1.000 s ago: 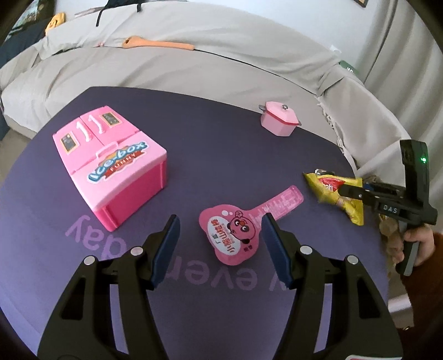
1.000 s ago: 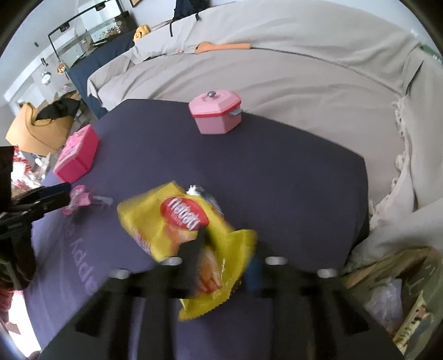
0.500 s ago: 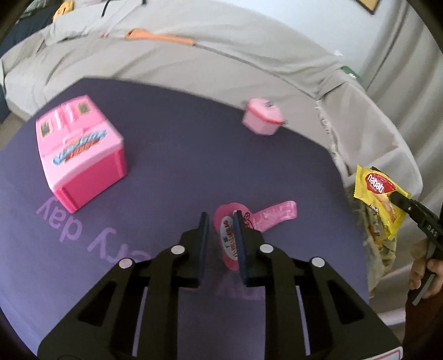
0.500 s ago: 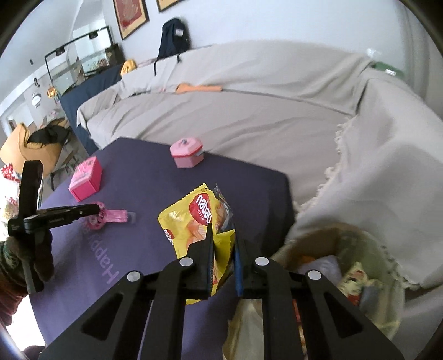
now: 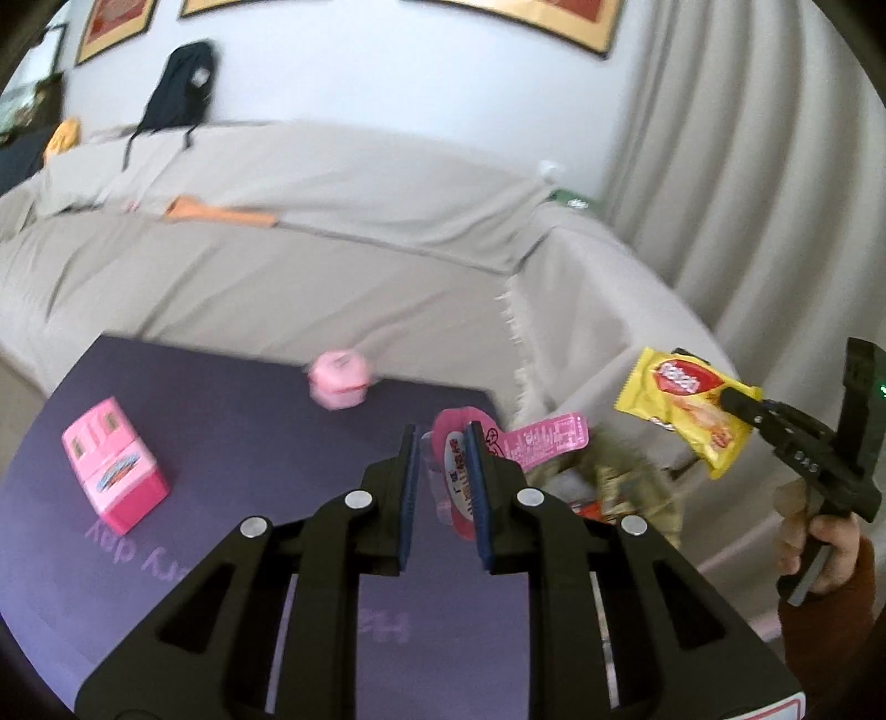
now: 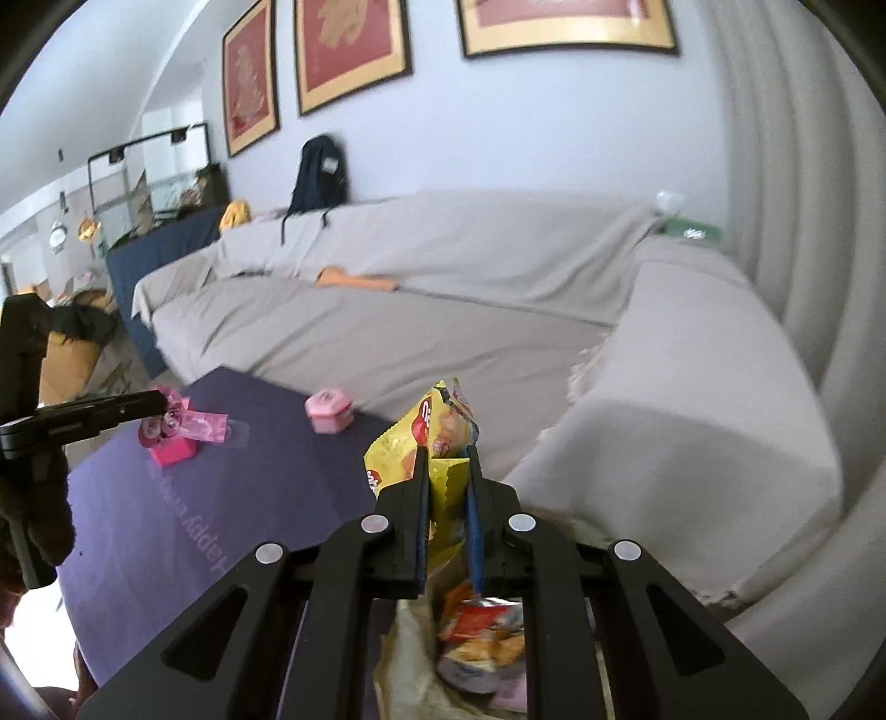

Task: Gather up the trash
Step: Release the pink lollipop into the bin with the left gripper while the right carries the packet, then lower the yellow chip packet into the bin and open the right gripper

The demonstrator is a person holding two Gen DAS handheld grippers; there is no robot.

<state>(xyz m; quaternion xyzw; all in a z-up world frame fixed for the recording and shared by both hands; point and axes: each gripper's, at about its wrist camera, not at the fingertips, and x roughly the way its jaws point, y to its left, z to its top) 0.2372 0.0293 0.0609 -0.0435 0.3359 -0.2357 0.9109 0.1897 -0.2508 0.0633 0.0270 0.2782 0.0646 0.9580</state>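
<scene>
Left gripper (image 5: 443, 459): raised above the purple table (image 5: 221, 443), pointing toward the grey sofa (image 5: 277, 277), its 2 fingers (image 5: 407, 476) clamping the pink wrapper (image 5: 509, 443), whose tail is sticking out to the right, past the table edge. Right gripper (image 6: 447, 498): held level over the trash bag (image 6: 476, 642), its fingers (image 6: 421, 498) pinching the yellow packet (image 6: 429, 437), which is standing up between them; in the left view that packet (image 5: 686, 410) is hanging off to the right of the table, above the bag (image 5: 620, 487), with the right hand (image 5: 819, 531) gripping the handle below. 1 pink fridge toy (image 5: 113, 465) and 1 pink pot (image 5: 339, 382) are sitting on the table, well apart; both are blurred in the left view. The bag is holding several crumpled wrappers, contents too blurred to tell apart. Change against 0.5 s ago: the pink wrapper was lying on the table between closing fingers and is now lifted clear of it and carried toward the right edge; the left camera is tilting up, showing wall and picture frames (image 5: 554, 22); the yellow packet has travelled from the table edge to directly over the bag, and the bag is sitting closer beneath the right gripper.
</scene>
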